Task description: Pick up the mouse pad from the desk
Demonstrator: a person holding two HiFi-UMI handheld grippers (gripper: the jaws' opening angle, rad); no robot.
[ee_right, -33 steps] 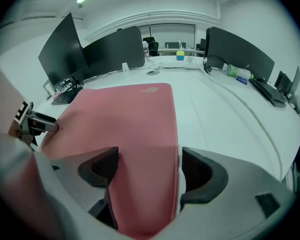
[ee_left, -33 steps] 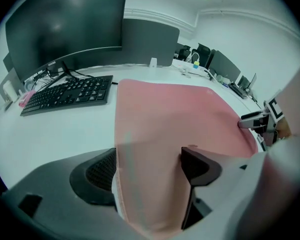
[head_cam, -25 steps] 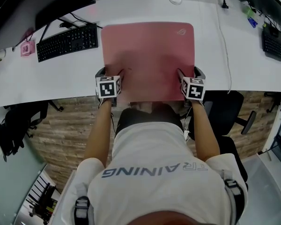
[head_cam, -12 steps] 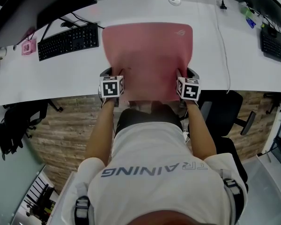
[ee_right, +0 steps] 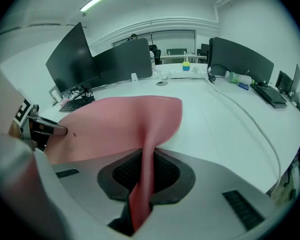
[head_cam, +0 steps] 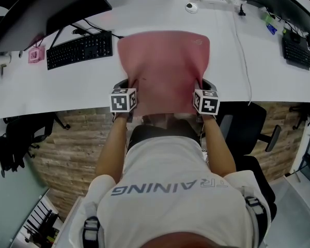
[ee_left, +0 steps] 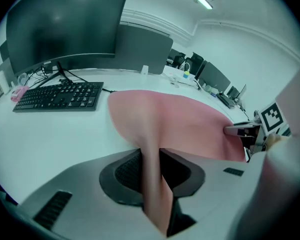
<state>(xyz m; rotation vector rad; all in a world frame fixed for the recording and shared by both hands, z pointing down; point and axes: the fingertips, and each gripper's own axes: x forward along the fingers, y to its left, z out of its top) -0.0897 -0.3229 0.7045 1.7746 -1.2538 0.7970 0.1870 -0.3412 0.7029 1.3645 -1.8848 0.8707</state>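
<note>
Keyboard (head_cam: 80, 49): black, left of centre, in front of a dark monitor (head_cam: 67, 9).
Second keyboard (head_cam: 296, 53): far right.
Office chair (head_cam: 248, 125): black, lower right.

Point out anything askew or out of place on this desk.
The pink mouse pad is not lying flat. The left gripper and right gripper, jaws closing, each pinch its near edge, which is bent up off the desk, and its sides curl inward. Nothing else stands out.

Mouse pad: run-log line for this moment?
mouse pad: near edge raised, far end on desk; left tool: jaws closing, pad between; right tool: jaws closing, pad between
</note>
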